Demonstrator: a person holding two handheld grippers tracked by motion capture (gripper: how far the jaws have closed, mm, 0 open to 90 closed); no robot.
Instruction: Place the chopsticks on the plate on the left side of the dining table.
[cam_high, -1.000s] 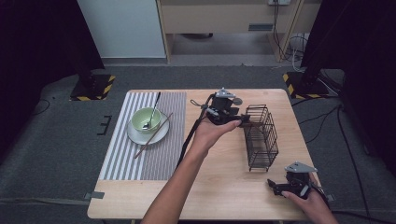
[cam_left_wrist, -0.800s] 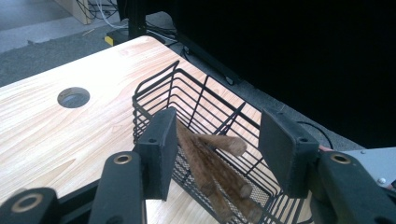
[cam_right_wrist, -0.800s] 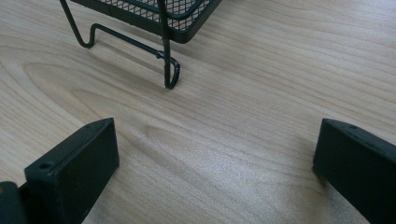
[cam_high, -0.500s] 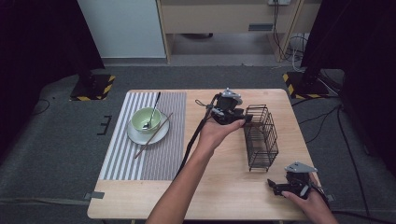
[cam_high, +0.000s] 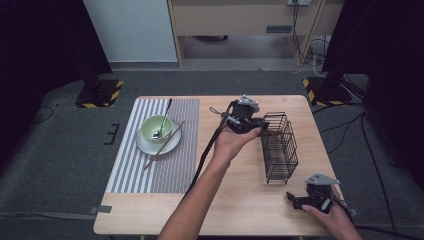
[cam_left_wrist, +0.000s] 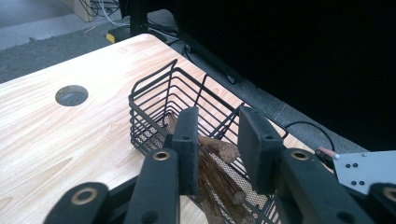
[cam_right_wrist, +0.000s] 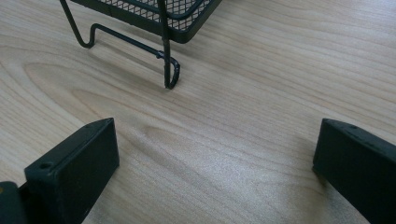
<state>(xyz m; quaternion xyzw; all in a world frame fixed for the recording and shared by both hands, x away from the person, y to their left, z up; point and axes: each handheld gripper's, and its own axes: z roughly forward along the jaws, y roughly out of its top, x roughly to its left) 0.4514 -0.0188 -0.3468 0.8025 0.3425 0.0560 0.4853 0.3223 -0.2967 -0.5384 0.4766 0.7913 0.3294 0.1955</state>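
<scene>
On the left part of the light wooden counter (cam_high: 235, 200) lies a grey and white striped placemat (cam_high: 130, 165). On it stands a white round plate (cam_high: 172, 145) with a pale green bowl (cam_high: 150, 131) on top. A metal spoon (cam_high: 163, 117) rests in the bowl with its handle pointing to the far edge, and a thin brown chopstick (cam_high: 165, 145) lies tilted across the rim of the plate.

Near the middle of the counter, the left tool (cam_high: 257, 125) hovers at the far end of the black wire basket (cam_high: 280, 150). Its jaws have just been closing; in the left gripper view they stand a short way apart just above the basket's rim (cam_left_wrist: 154, 84), and there is nothing between the pads. Below them, inside the basket, lie several brown wooden sticks (cam_left_wrist: 219, 170), leaning toward the far wall. I cannot tell whether the pads touch any wire.

The basket stands upright on the right half of the counter.

At the near right corner, the right tool (cam_high: 295, 200) rests low on the counter, just beside the near end of the basket. In the right gripper view its jaws are wide apart with only bare wood between them, and one bent wire foot (cam_right_wrist: 170, 70) of the basket stands in front of them.
</scene>
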